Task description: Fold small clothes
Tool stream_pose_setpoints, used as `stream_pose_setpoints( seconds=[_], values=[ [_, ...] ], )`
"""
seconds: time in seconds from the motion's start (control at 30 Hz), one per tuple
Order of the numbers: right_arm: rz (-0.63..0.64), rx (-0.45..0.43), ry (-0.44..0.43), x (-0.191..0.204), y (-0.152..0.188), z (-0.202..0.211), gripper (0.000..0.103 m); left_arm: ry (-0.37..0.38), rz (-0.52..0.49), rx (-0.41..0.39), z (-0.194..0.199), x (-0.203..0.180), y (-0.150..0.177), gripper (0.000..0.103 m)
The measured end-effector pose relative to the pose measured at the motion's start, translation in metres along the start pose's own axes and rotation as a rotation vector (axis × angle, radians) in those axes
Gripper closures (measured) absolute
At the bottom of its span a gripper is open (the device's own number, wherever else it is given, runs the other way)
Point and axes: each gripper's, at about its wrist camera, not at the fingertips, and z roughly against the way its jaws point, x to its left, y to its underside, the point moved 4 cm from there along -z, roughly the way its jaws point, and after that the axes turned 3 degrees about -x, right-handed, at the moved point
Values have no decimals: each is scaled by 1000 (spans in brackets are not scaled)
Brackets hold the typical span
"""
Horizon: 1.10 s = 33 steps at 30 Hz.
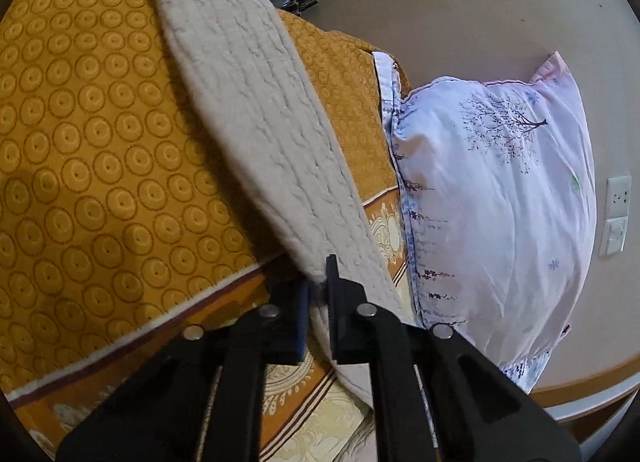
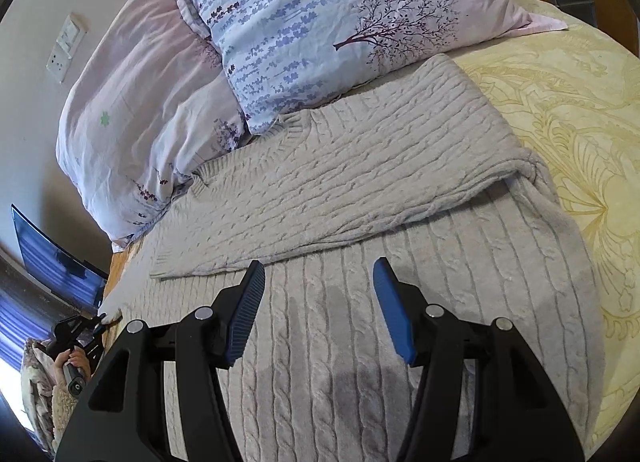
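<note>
Bedding fills both views: a mustard blanket [image 1: 92, 134] with ring print and a cream bedspread [image 2: 568, 110] cover the bed, with two floral pillows [image 2: 320, 30] at its head against a pale wall. A grey cable-knit sweater [image 2: 360, 270] lies flat on the bedspread, one sleeve [image 2: 340, 186] folded across its body, its collar just beside the pillows. The left claw [image 1: 318, 294] is clamped on an edge of the sweater, lifting a strip of knit above the blanket. The right claw [image 2: 320, 302] hovers over the sweater's body, its blue pads [image 2: 394, 314] spread apart and holding nothing.
</note>
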Motion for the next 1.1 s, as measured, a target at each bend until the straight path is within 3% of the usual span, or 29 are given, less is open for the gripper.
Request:
stream_pose_setpoints(
  seconds=[0.13, 0.27, 0.47, 0.6, 0.77, 0.9, 1.0, 1.07, 1.1],
  values=[
    [4, -2, -3, 1, -2, 1, 45, 70, -46, -27, 11, -27, 8, 97],
    [5, -6, -5, 0, -4, 2, 45, 201, -99, 8, 16, -73, 31, 97],
    [8, -17, -4, -2, -7, 6, 45, 417, -214, 142, 6, -154, 105, 97],
    [5, -25, -4, -6, -8, 9, 45, 512, -266, 268, -16, -188, 173, 97],
    [15, -35, 2, -10, -10, 13, 45, 484, -341, 439, -60, -199, 264, 97],
    [36, -41, 20, -12, -13, 17, 45, 335, -405, 531, -97, -180, 318, 97],
    [87, -35, 21, -3, -18, 20, 45, 274, -448, 563, -100, -167, 329, 84],
    [138, -35, 19, 7, -21, 21, 45, 283, -472, 557, -90, -163, 323, 61],
    [179, -33, 9, 17, -23, 21, 45, 285, -498, 527, -80, -162, 315, 57]
  ],
)
